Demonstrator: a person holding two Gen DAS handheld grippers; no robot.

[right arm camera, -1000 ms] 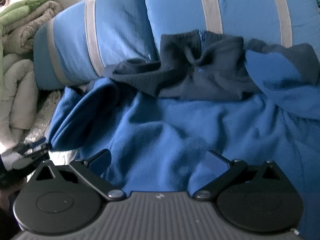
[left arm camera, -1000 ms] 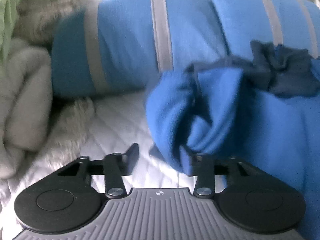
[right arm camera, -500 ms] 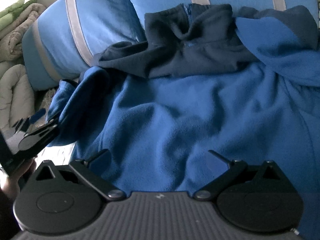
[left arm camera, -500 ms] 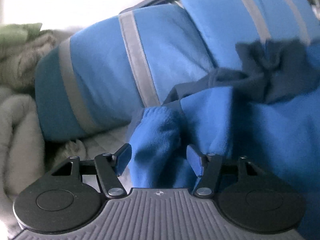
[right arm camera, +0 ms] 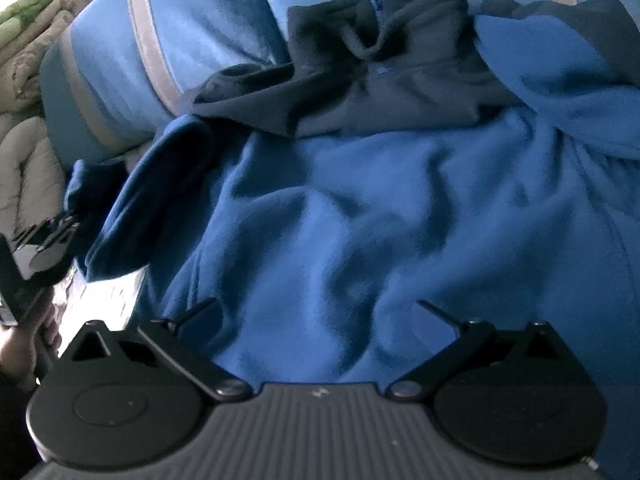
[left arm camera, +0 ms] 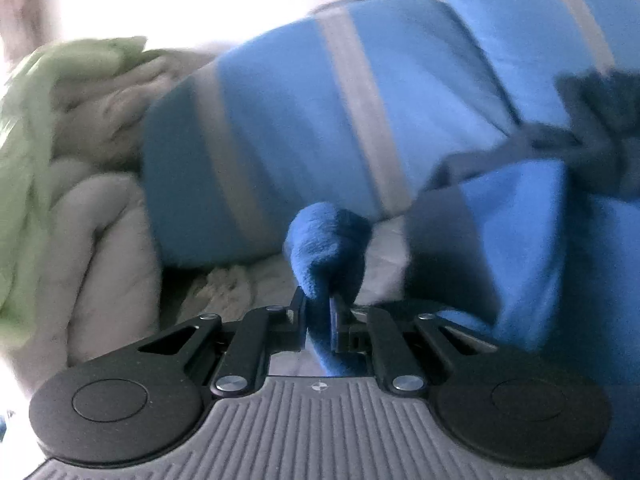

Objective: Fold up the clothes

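A blue fleece top (right arm camera: 380, 220) with a dark navy collar part (right arm camera: 380, 80) lies crumpled on the bed. Its left sleeve (right arm camera: 152, 184) stretches out towards my left gripper (right arm camera: 44, 240). In the left wrist view the sleeve's end (left arm camera: 328, 240) sticks up between the pads of the left gripper (left arm camera: 318, 304), whose jaws are closing and pinch the fabric. The right gripper (right arm camera: 316, 308) stands open just above the fleece's lower body, with nothing pinched between its fingers.
Two blue pillows with grey stripes (left arm camera: 320, 120) lie behind the fleece. A beige comforter (left arm camera: 100, 240) and a green blanket (left arm camera: 24, 140) are piled at the left. White quilted bedding (right arm camera: 108, 292) shows beside the sleeve. A person's hand (right arm camera: 24, 344) holds the left gripper.
The left gripper went from open around the sleeve's end to pinching it, and drew it leftwards away from the body. The right gripper stayed open over the fleece.
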